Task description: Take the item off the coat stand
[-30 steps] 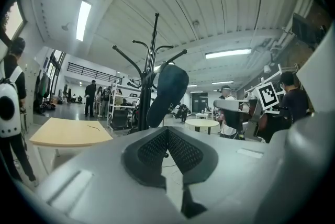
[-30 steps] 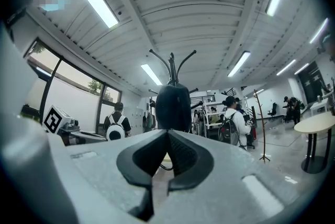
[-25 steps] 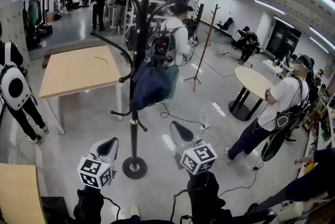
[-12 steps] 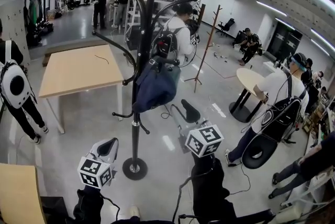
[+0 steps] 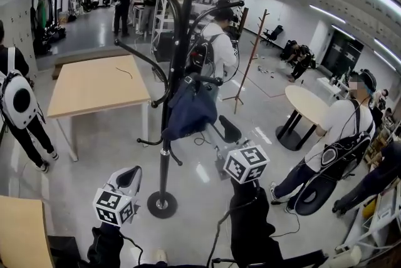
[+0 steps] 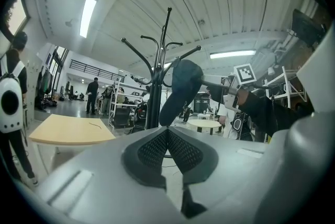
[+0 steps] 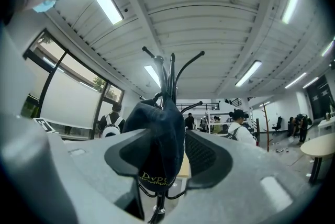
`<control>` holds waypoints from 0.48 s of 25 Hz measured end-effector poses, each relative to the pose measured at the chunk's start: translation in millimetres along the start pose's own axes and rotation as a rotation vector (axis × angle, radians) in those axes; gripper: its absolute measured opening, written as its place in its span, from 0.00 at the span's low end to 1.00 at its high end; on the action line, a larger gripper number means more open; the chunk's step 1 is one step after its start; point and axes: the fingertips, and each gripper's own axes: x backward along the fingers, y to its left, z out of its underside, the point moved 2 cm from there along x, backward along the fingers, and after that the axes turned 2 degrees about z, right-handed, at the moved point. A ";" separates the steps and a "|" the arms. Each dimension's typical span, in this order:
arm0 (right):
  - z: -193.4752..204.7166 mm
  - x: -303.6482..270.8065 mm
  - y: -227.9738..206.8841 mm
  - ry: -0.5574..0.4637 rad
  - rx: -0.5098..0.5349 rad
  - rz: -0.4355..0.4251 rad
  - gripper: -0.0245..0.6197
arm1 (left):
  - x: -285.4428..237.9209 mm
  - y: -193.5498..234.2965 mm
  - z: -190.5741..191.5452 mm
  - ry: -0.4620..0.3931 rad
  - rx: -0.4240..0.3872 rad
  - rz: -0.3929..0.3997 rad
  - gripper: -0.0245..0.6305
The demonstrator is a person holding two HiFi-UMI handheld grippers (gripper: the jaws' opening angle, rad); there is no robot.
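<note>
The right gripper [image 5: 224,138] stands with its 2 jaws wide apart, clamped on nothing. In the right gripper view the dark blue item [image 7: 157,139] fills the gap between the pads, so the aim is on it. From the head view, though, the tips look just short of the cloth, at its lower right in the middle of the frame, and I would not say they touch. The item hangs from a curved arm of the coat stand [image 5: 165,160], against the pole, about halfway up.

The left gripper [image 6: 168,147] has its jaws together with nothing in them. It sits at the lower left of the head view, well clear of the stand's base.

By my reckoning the task is barely begun. The reach is nearly made, but the grasp, the lift off the hook and the carrying away are all left to do.

Against the picture from 1 second ago, the right gripper was lower in the frame, near the foot of the stand. It is now higher and closer to the item, and its jaws have just been opening from shut to wide with nothing pressed between them. The left gripper looks much the same, and the item hangs where it did. The person in white [image 5: 341,129] at the right edge has shifted stance.
</note>
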 end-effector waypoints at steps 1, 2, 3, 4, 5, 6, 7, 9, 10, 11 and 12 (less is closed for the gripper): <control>-0.2 -2.6 0.5 0.003 0.001 -0.004 0.35 | -0.6 1.4 -0.1 0.001 0.000 0.000 0.04; -0.4 -5.1 1.3 0.005 0.004 -0.008 0.35 | -1.1 2.8 -0.1 0.001 0.001 0.000 0.04; -0.7 -7.3 2.1 0.006 0.006 -0.012 0.35 | -1.8 4.3 0.0 0.002 0.000 -0.001 0.04; -1.0 -9.4 2.8 0.006 0.006 -0.015 0.35 | -2.6 5.7 0.0 0.003 -0.001 -0.001 0.04; -1.5 -11.3 3.1 0.004 0.006 -0.015 0.35 | -3.5 6.7 -0.1 0.004 -0.001 -0.001 0.04; -2.2 -12.7 2.9 0.001 0.008 -0.012 0.35 | -4.2 7.4 -0.3 0.003 -0.002 -0.001 0.04; -2.8 -13.8 2.4 -0.001 0.010 -0.008 0.35 | -4.5 7.9 -0.6 0.003 -0.002 -0.001 0.04; -3.2 -15.5 2.7 0.002 0.011 -0.005 0.35 | -3.8 9.3 -1.3 0.002 -0.002 -0.001 0.04; -3.1 -15.9 3.4 0.007 0.010 -0.006 0.33 | -3.0 10.1 -1.5 0.001 -0.002 -0.002 0.04; -2.9 -16.1 4.1 0.011 0.008 -0.008 0.33 | -2.1 10.9 -1.6 0.001 -0.002 -0.003 0.04; -2.7 -16.1 4.7 0.014 0.007 -0.009 0.32 | -1.3 11.6 -1.4 0.001 -0.001 -0.004 0.04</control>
